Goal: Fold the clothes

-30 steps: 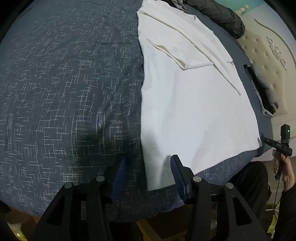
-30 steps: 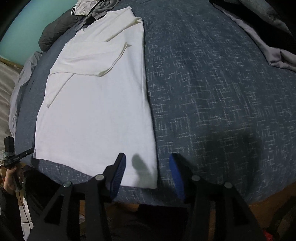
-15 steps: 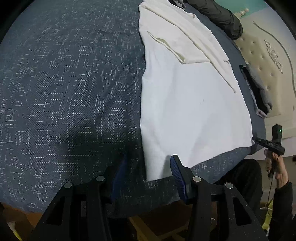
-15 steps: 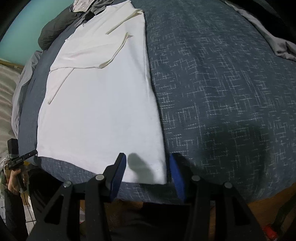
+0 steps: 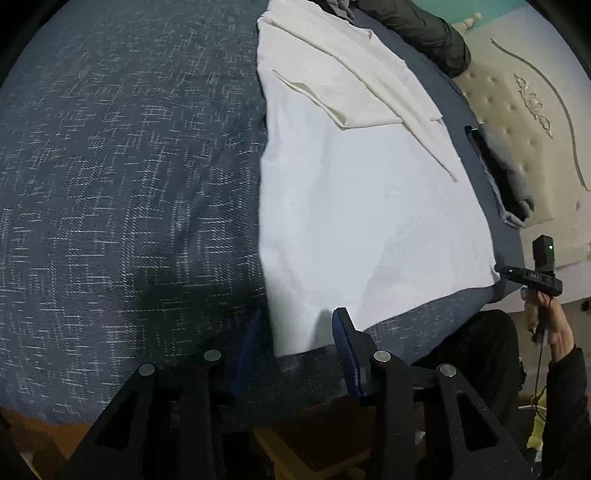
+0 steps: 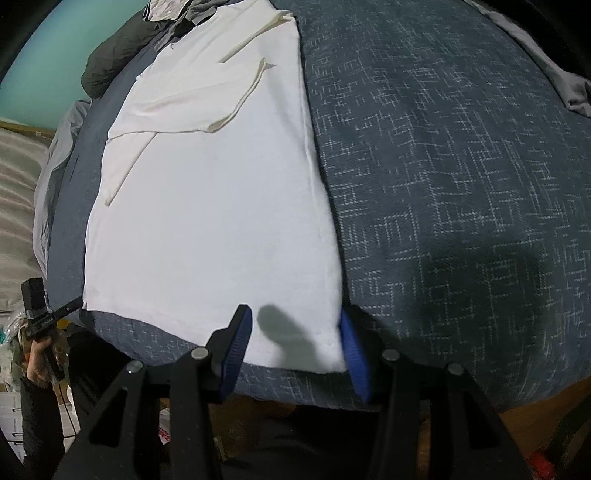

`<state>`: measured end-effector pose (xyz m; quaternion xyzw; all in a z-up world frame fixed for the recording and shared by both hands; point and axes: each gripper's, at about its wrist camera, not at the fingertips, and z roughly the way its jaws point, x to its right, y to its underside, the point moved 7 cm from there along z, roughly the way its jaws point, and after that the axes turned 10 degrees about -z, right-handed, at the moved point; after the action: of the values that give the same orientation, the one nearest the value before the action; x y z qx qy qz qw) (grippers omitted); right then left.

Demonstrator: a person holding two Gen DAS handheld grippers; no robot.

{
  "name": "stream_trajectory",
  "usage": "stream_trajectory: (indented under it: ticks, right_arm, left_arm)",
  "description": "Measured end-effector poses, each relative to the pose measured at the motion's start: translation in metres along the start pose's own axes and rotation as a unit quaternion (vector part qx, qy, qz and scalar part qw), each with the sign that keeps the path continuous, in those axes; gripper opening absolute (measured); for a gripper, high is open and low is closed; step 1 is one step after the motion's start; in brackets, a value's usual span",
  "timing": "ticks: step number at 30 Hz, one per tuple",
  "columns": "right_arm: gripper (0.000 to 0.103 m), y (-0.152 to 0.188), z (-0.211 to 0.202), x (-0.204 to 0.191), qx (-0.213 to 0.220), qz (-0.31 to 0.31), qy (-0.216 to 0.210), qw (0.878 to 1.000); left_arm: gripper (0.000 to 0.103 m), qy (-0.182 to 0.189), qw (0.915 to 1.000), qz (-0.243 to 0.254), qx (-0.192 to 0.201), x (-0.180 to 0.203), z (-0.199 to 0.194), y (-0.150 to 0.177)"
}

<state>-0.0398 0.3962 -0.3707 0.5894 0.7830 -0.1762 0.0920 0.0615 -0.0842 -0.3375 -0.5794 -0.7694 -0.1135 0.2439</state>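
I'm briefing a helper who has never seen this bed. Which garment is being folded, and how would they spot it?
Start at the dark blue patterned bedspread covering the bed. On it lies the white T-shirt, spread flat with its sleeves folded inward and its hem at the near edge. It is the only white, flat garment; the dark and grey clothes sit bunched at the bed's far end and sides.

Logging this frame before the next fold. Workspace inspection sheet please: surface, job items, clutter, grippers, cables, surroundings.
Surface: bed under a dark blue patterned cover.
Job's things: white shirt flat, sleeves folded in, hem at the near edge.
Clutter: dark garment at the far end; grey cloth on the right.
Grippers: left gripper and right gripper open, each straddling a hem corner.
Cables: thin cord below the right hand.
Surroundings: tufted headboard, teal wall.
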Motion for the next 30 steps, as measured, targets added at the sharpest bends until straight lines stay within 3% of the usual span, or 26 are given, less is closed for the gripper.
stream_trajectory:
  ticks: [7,8,11,15,16,19,21,24,30]
  right_arm:
    - [0.049,0.003,-0.002,0.006,0.003,0.008,-0.009,1.000]
    - [0.049,0.004,-0.003,0.006,0.003,0.008,-0.009,1.000]
    - [0.049,0.009,-0.011,0.009,0.005,0.006,-0.009,1.000]
    - [0.049,0.014,-0.014,0.012,0.005,0.003,-0.010,1.000]
    - [0.045,0.012,-0.016,0.012,0.008,0.002,-0.007,1.000]
    - [0.009,0.012,-0.027,0.001,0.023,-0.014,-0.008,1.000]
    - [0.008,0.011,-0.033,-0.002,0.027,-0.030,0.003,0.999]
    - [0.006,0.010,-0.039,-0.012,0.032,-0.045,-0.008,0.998]
    - [0.006,-0.005,-0.078,-0.029,0.084,-0.064,-0.012,0.994]
  left_arm:
    - [0.035,0.020,0.9997,-0.007,-0.013,0.006,0.015,0.003]
    - [0.035,0.018,0.9997,-0.010,-0.014,0.011,0.027,-0.013]
    - [0.034,-0.008,0.9999,-0.008,-0.011,0.005,0.026,-0.018]
    - [0.034,-0.002,0.9998,-0.015,-0.014,0.002,0.028,-0.019]
    - [0.029,0.000,0.9998,-0.015,-0.012,0.002,0.029,-0.020]
    - [0.014,-0.013,0.9999,-0.001,0.003,0.006,0.025,-0.021]
    - [0.003,-0.016,0.9998,0.012,0.008,0.012,0.016,-0.022]
    - [0.003,-0.022,0.9992,0.031,0.017,0.022,0.002,-0.023]
    - [0.003,-0.032,0.9966,0.068,0.033,0.042,-0.025,-0.025]
